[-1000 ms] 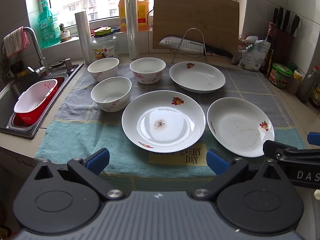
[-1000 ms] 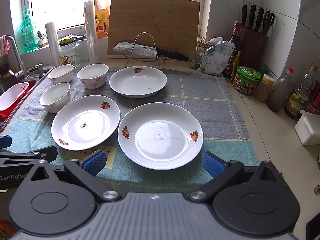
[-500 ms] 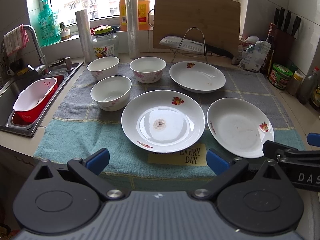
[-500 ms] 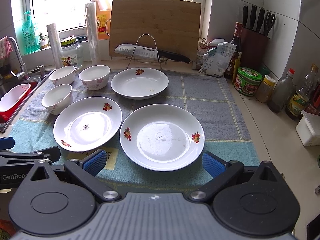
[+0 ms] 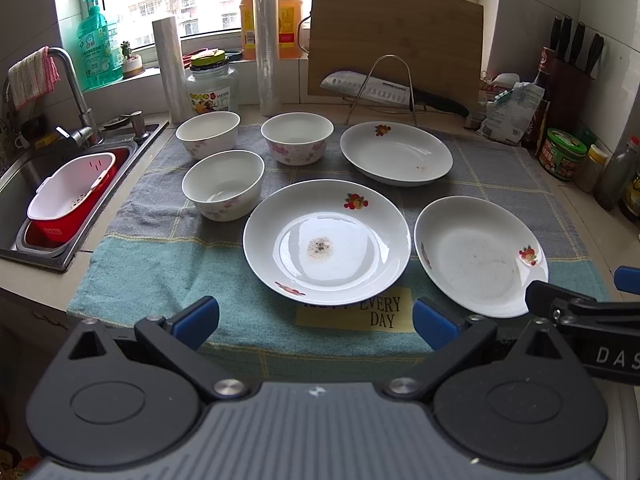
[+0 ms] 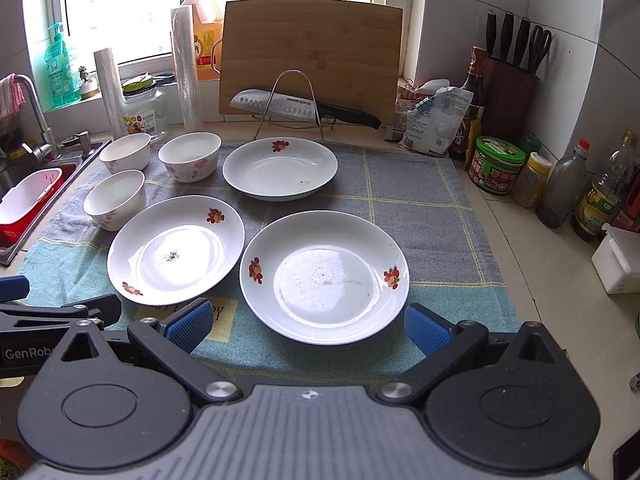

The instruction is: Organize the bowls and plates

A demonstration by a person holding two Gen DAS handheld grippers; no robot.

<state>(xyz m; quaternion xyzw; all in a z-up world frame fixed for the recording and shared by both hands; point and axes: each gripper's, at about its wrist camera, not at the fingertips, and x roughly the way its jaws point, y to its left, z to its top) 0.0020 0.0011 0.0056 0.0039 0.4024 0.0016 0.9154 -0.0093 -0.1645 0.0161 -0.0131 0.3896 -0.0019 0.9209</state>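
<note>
Left hand-held gripper [image 5: 316, 316] hovered released at the near edge of the desk [image 6: 532, 248], blue-padded fingers spread wide, nothing between them. Right hand-held gripper [image 6: 307, 322] likewise released, jaws apart and empty, just short of the nearest plate.

All crockery sat on a grey and teal checked cloth mat [image 5: 160, 256] spread over the desk. Three white round ceramic plates with red fruit motifs:
- centre plate with dark speckled residue in its well [image 5: 326, 242], partly covering a yellow label on the mat;
- right plate with faint smears [image 5: 480, 256], just beside the centre plate, directly ahead of the right hand-held gripper in the right wrist view;
- rear plate with a small brown spot [image 5: 396, 154], apart from the other two, in front of a wire rack.

Three white ceramic bowls with pink floral print were grouped at the left rear of the mat: front bowl [image 5: 223, 185] near the centre plate's left rim, back-left bowl [image 5: 208, 134], back-right bowl [image 5: 297, 138]. None stacked; all upright.

A bamboo cutting board [image 5: 396, 40] leaned against the wall behind, a steel cleaver [image 5: 368, 88] resting on the rack. Steel sink [image 5: 24, 184] at left held a white and red colander basket [image 5: 68, 196].
</note>
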